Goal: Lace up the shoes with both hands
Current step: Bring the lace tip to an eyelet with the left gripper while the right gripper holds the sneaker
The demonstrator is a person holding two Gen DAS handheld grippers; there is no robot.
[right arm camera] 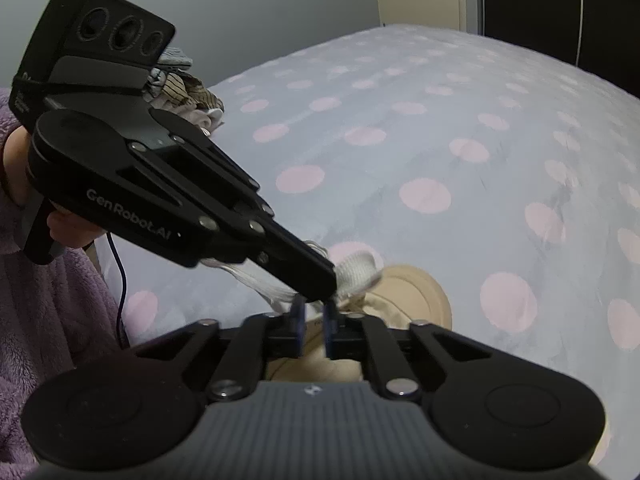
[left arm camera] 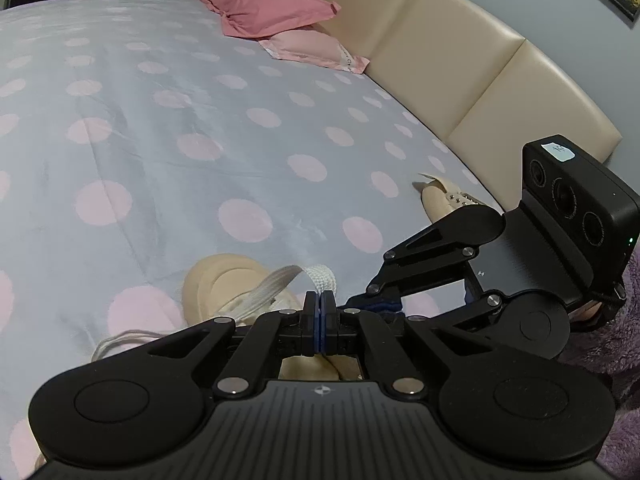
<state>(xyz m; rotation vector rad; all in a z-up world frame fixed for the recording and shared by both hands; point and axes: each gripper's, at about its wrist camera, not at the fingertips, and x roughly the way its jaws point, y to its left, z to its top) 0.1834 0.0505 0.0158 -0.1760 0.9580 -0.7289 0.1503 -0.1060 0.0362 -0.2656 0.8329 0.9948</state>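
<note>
Spotted bed (left arm camera: 160,128) carries the shoe (left arm camera: 216,280); left gripper (left arm camera: 319,304) jaws pinch the lace (left arm camera: 320,274), right gripper (right arm camera: 313,312) jaws narrowly parted (empty) just below: a tug could slip it.

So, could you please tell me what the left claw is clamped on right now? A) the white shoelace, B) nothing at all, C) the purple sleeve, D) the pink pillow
A: the left claw has its jaws pressed together on the white shoelace, which loops up over the beige shoe.
</note>
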